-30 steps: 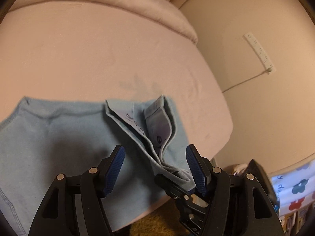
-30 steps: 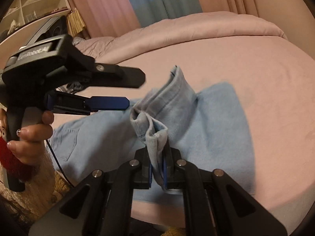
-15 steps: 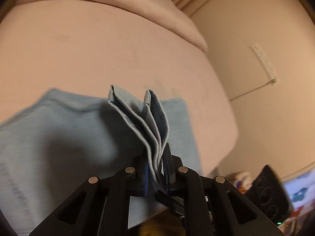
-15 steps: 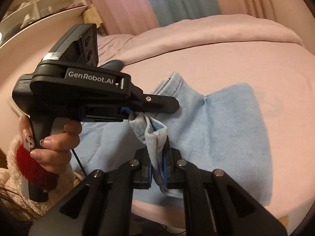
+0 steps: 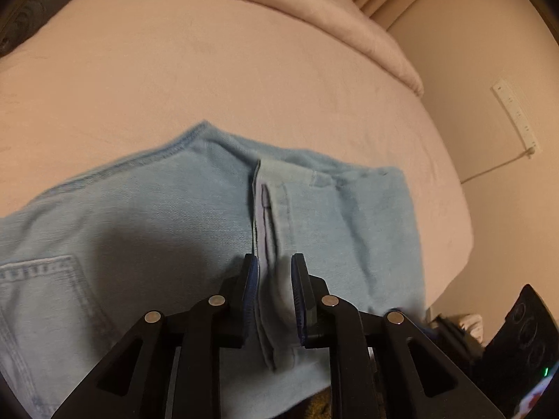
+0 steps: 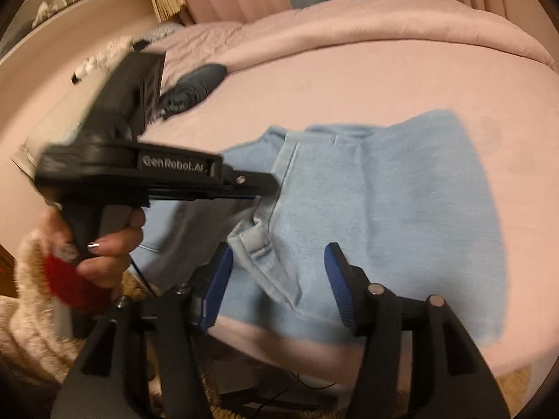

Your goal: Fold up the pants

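The left tool (image 5: 274,281) pinches the folded waistband (image 5: 265,230) of the pants (image 5: 167,216) between its blue pads, holding that doubled edge together, probably so the fold keeps its line. The right tool (image 6: 277,279) has just been opening and now stands spread, its pads clear of the waistband end lying between them: a handover, it seems, leaving the cloth to the left tool. The pants lie flat at the near edge of the bed (image 5: 209,70), with a back pocket (image 5: 42,279) showing at the left.
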### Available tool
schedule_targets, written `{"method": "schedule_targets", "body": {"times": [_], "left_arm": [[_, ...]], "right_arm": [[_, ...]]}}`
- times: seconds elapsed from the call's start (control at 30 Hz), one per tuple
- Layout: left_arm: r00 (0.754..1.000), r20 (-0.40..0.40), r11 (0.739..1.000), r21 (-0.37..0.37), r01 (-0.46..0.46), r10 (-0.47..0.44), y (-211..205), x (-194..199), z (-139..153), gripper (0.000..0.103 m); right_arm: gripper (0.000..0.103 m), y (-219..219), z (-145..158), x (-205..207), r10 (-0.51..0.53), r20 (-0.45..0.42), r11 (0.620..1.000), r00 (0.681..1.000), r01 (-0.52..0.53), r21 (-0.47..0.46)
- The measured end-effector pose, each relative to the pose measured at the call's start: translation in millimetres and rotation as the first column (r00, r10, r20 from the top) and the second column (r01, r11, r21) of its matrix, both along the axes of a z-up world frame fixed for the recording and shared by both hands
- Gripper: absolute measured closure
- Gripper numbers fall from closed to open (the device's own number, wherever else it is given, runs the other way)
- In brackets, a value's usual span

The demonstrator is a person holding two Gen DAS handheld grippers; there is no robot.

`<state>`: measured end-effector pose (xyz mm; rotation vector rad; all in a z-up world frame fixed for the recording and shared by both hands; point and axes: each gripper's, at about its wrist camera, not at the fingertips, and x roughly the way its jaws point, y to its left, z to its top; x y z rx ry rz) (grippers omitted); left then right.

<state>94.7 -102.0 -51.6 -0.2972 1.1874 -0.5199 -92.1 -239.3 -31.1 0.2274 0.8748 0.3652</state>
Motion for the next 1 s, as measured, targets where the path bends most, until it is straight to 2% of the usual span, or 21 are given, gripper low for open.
{"method": "schedule_targets", "body": {"times": [0.13, 0.17, 0.23, 0.27, 0.3, 0.37, 0.47, 0.53, 0.6, 0.7, 0.9, 1.0], "left_arm": [[0.999, 0.040, 0.999, -0.044, -0.005, 0.007, 18.6, -7.5, 11.7, 0.087], [0.998, 0.058, 0.999, -0.048, -0.001, 0.004, 17.4, -10.7, 15.8, 0.087], [0.996, 0.090, 0.998, -0.066, 0.022, -0.016, 12.5, -15.5, 20.2, 0.087], [0.994, 0.101, 0.997, -0.072, 0.037, -0.030, 8.8, -17.3, 21.0, 0.087], [0.992, 0.112, 0.996, -0.068, 0.058, -0.050, -0.6, -19.4, 20.5, 0.087], [0.990, 0.122, 0.996, -0.037, 0.075, -0.070, -13.1, -21.4, 13.8, 0.087], [0.987, 0.105, 0.992, 0.034, 0.122, -0.125, -45.6, -21.0, -5.8, 0.087], [0.986, 0.079, 0.986, 0.091, 0.142, -0.149, -45.7, -22.6, -21.4, 0.087], [0.988, 0.080, 0.981, 0.155, 0.116, -0.129, -41.7, -26.2, -32.2, 0.087], [0.989, 0.106, 0.978, 0.189, 0.083, -0.104, -38.4, -32.7, -32.7, 0.087], [0.991, 0.114, 0.985, 0.167, 0.043, -0.062, -28.5, -41.7, -38.0, 0.087], [0.993, 0.109, 0.989, 0.143, 0.026, -0.042, -23.1, -44.1, -39.9, 0.087]], "right_arm": [[0.048, -37.3, 23.9, -20.2, -0.131, 0.070, 0.991, 0.989, 0.133, -0.028], [0.046, -43.0, 22.4, -37.2, -0.164, 0.083, 0.985, 0.983, 0.169, -0.046], [0.048, -61.2, 21.5, -44.7, -0.233, 0.094, 0.969, 0.968, 0.239, -0.061], [0.056, -69.5, 18.8, -43.7, -0.261, 0.088, 0.962, 0.961, 0.267, -0.061], [0.073, -77.2, 14.4, -40.0, -0.290, 0.067, 0.953, 0.955, 0.295, -0.068], [0.089, -84.8, 3.2, -32.1, -0.316, 0.022, 0.943, 0.949, 0.316, -0.103], [0.089, -87.6, -23.1, -22.8, -0.331, -0.039, 0.938, 0.943, 0.324, -0.121], [0.089, -83.6, -36.0, -19.0, -0.333, -0.066, 0.935, 0.941, 0.320, -0.155], [0.093, -80.0, -40.4, -21.5, -0.340, -0.046, 0.927, 0.939, 0.326, -0.185], [0.093, -82.3, -35.4, -18.0, -0.347, -0.058, 0.925, 0.936, 0.331, -0.189], [0.087, -88.5, -8.8, 10.3, -0.338, 0.008, 0.927, 0.941, 0.334, -0.169], [0.089, -89.5, -16.0, 35.8, -0.345, -0.016, 0.924, 0.938, 0.337, -0.183]]}}
